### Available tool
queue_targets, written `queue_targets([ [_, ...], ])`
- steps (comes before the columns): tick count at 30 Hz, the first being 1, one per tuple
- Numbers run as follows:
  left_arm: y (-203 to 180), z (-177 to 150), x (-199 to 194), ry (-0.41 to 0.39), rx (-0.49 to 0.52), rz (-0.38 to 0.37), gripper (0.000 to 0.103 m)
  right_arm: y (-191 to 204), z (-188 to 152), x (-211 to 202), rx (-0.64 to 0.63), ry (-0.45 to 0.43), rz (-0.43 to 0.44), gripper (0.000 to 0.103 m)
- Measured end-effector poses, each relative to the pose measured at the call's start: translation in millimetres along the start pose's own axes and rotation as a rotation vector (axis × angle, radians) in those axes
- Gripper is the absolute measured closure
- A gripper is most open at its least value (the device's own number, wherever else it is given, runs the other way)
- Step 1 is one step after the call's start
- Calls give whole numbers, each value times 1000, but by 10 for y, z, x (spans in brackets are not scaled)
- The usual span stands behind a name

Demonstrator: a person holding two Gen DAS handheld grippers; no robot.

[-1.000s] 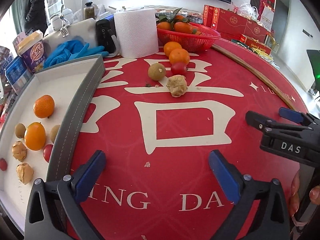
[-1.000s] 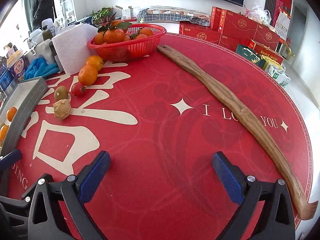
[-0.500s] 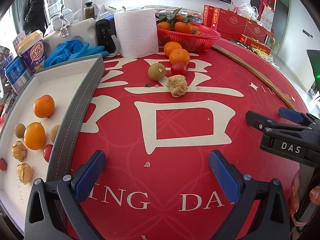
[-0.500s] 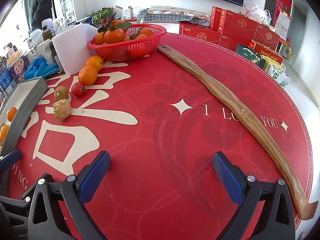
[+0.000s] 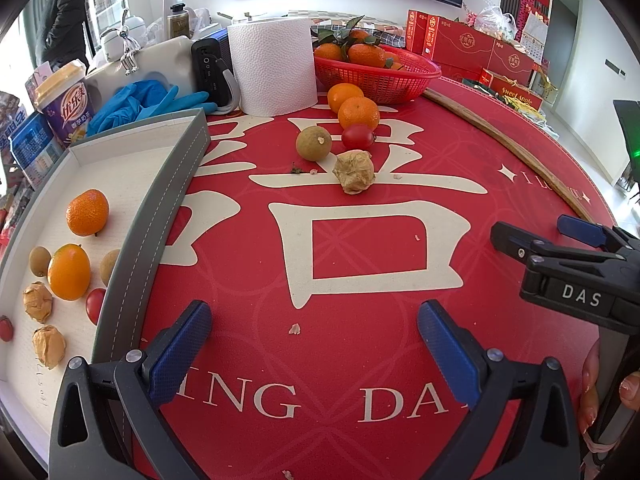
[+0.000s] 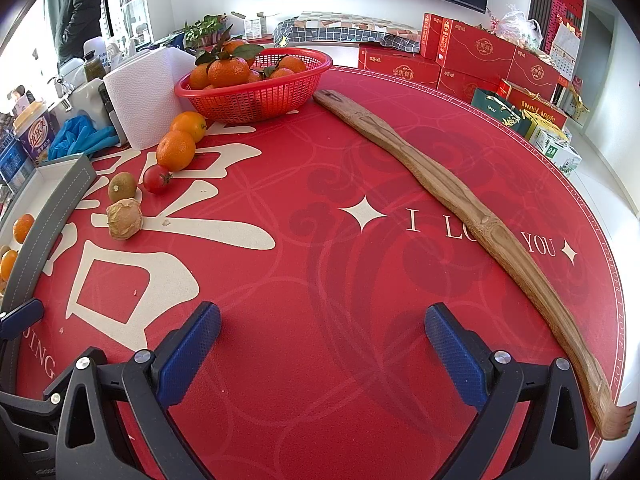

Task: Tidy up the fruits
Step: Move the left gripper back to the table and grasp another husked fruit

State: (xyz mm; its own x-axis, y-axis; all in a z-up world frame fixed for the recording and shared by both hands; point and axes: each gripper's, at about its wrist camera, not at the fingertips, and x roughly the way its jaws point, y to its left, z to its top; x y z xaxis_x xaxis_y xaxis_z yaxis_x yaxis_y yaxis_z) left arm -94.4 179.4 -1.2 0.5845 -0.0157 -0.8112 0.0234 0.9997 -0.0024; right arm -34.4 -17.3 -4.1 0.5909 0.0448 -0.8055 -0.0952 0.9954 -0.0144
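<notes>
On the red mat lie two oranges (image 5: 358,113), a cherry tomato (image 5: 357,137), a brown round fruit (image 5: 313,143) and a papery husk fruit (image 5: 354,171). All four kinds also show in the right wrist view: oranges (image 6: 176,150), tomato (image 6: 156,178), brown fruit (image 6: 122,187), husk fruit (image 6: 124,219). A grey-rimmed white tray (image 5: 160,200) at left holds several sorted fruits. My left gripper (image 5: 314,354) hovers open and empty near the mat's front edge. My right gripper (image 6: 322,354) is open and empty too, well right of the loose fruit.
A red basket (image 5: 380,76) of leafy oranges stands at the back, beside a paper towel roll (image 5: 272,66). A long wooden stick (image 6: 460,216) crosses the right side of the mat. Blue gloves (image 5: 148,100), a cup and red boxes (image 6: 480,52) line the far edge.
</notes>
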Motion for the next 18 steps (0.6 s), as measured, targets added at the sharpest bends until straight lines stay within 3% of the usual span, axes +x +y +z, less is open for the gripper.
queue_targets([
  [5,7,93,12,34,36,15,7,-17,-17,13,0,0,1,1],
  [8,55,241,-12,15,29,25,7,-16,-15,11,0,0,1,1],
  [15,53,573,238,85,-57,-64,19,-9,-17,13,1,0,2,1],
  [18,-21,681,336,84,-70,-58,20,-10,-17,14,0,0,2,1],
])
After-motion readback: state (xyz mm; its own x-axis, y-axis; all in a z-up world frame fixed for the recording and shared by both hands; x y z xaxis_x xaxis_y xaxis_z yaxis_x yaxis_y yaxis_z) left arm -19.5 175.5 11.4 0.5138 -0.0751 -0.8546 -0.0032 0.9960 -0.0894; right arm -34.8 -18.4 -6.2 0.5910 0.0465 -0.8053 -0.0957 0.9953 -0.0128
